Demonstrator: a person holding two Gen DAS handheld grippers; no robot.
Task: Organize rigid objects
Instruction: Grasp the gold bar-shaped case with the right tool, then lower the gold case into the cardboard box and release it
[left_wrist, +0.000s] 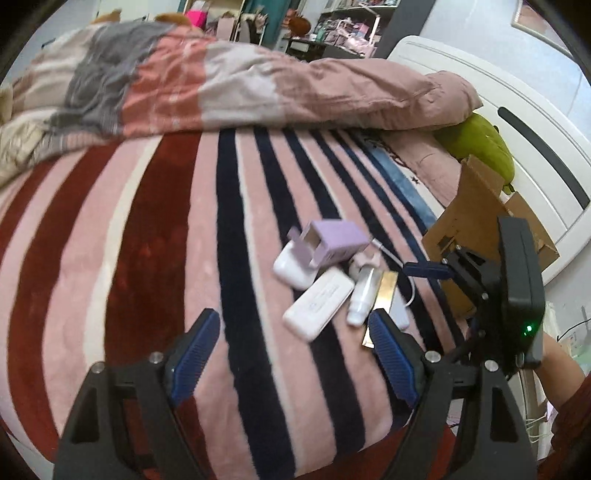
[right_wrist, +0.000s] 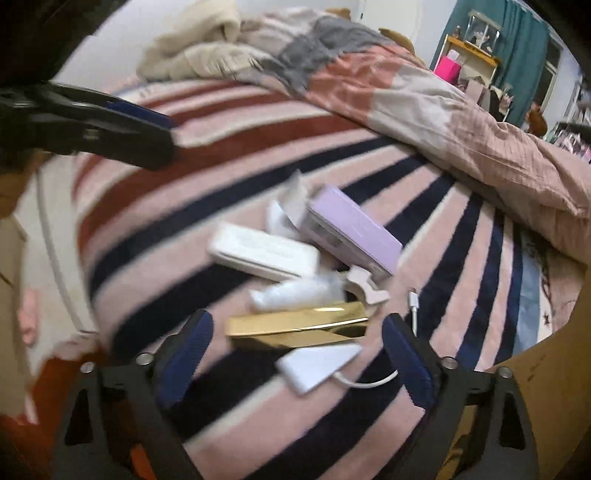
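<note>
Hovering wide open above the striped blanket (left_wrist: 155, 229): both hand-held grippers, left (left_wrist: 291, 354) and right (right_wrist: 295, 354), gold bar (right_wrist: 299, 325) beneath.

A striped blanket (left_wrist: 147, 240) covers the bed, white headboard (left_wrist: 517, 122) behind, teal curtain (right_wrist: 517, 55) beyond.
</note>
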